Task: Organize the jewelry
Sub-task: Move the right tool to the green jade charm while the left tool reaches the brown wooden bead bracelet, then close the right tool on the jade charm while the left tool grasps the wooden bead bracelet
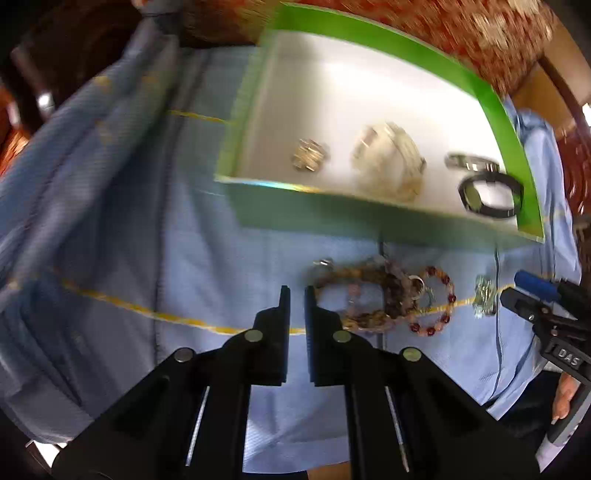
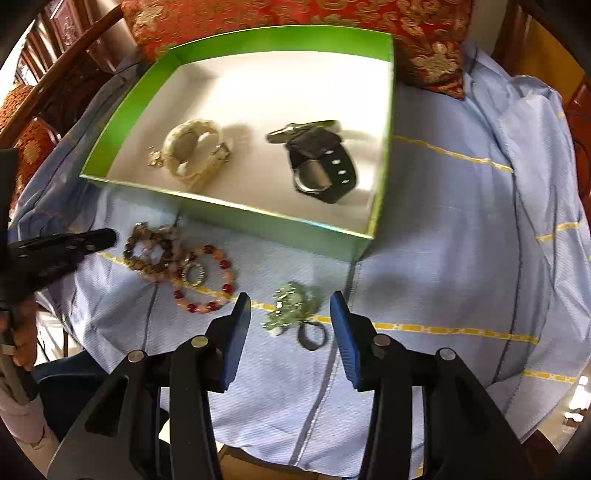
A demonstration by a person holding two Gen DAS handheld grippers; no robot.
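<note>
A green box with a white floor holds a black watch, a cream bracelet, a small gold piece and a metal clip. On the blue cloth in front lie brown bead bracelets, a red-and-pink bead bracelet, a pale green stone piece and a dark ring. My right gripper is open, its jaws either side of the green piece. My left gripper is shut and empty, just left of the brown bracelets. The box shows there too.
The blue striped cloth covers the surface and bunches up at the right. Red patterned cushions and wooden chair frames lie behind the box. The right gripper's blue tip shows in the left wrist view.
</note>
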